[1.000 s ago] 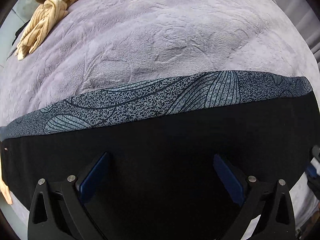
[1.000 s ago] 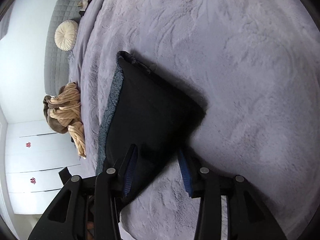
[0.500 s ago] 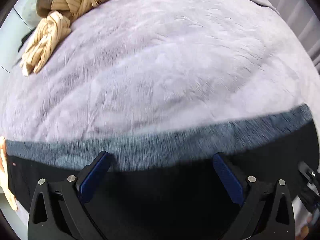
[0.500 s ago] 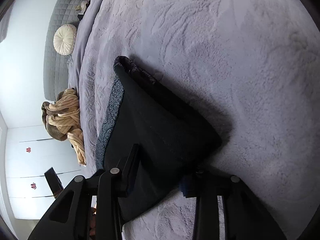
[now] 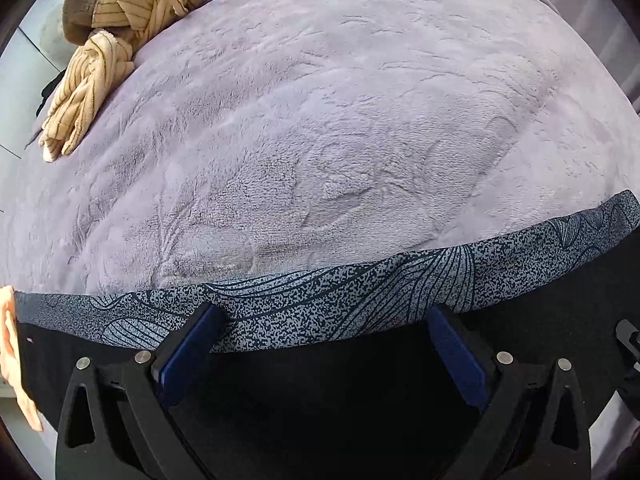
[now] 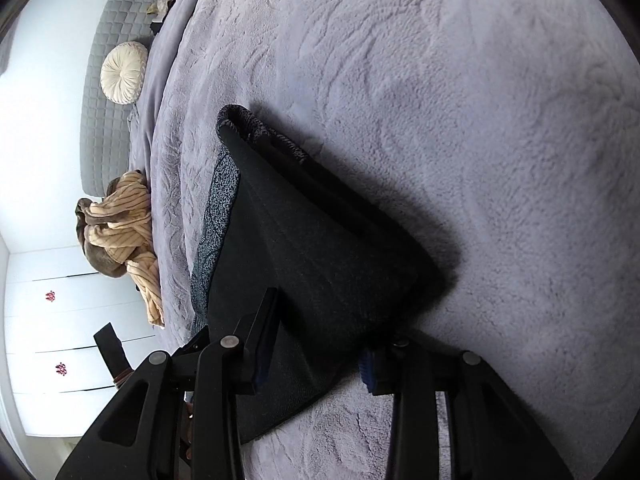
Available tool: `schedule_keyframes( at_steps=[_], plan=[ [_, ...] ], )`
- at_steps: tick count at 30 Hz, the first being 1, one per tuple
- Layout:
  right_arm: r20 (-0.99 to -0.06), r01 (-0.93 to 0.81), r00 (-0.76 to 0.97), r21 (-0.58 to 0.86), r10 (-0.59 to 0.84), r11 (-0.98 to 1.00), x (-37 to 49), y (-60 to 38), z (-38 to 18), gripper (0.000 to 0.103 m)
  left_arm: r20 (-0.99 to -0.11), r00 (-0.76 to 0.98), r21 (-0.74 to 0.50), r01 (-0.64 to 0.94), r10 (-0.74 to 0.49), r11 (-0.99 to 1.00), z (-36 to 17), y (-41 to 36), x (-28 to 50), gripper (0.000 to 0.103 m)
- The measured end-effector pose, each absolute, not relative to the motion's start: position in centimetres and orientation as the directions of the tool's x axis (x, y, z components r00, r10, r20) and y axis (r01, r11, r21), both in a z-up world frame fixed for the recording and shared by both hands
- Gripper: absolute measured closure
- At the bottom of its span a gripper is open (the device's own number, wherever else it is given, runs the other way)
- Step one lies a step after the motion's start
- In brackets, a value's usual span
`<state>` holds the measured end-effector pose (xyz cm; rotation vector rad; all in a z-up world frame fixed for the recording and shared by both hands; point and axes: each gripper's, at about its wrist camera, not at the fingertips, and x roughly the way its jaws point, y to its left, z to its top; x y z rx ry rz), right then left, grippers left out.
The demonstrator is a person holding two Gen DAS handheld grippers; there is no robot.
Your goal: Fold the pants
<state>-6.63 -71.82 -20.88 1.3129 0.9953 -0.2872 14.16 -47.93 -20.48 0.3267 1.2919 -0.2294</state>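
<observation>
Pants (image 5: 360,392) partly behind hand-held grippers

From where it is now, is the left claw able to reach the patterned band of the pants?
Probably yes. The left claw is open and its blue fingertips already lie over the patterned band of the pants. Nothing lies between them.

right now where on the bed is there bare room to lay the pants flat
Bare blanket lies beyond the pants, bordered by the striped garment pile far left. In the right view, blanket right of the pants is bare too. Crowded only by that pile.
</observation>
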Motion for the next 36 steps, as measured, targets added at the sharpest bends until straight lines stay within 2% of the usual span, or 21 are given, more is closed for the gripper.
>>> schedule_keyframes(
  at_steps=[36],
  plan=[
    [-0.732, 0.681, 0.581, 0.677, 0.357, 0.280, -6.4, -71.6, -21.0, 0.064, -0.964, 0.265, 0.113, 0.332, 0.022, 0.937, -20.3, -47.6, 13.5, 0.000]
  ],
)
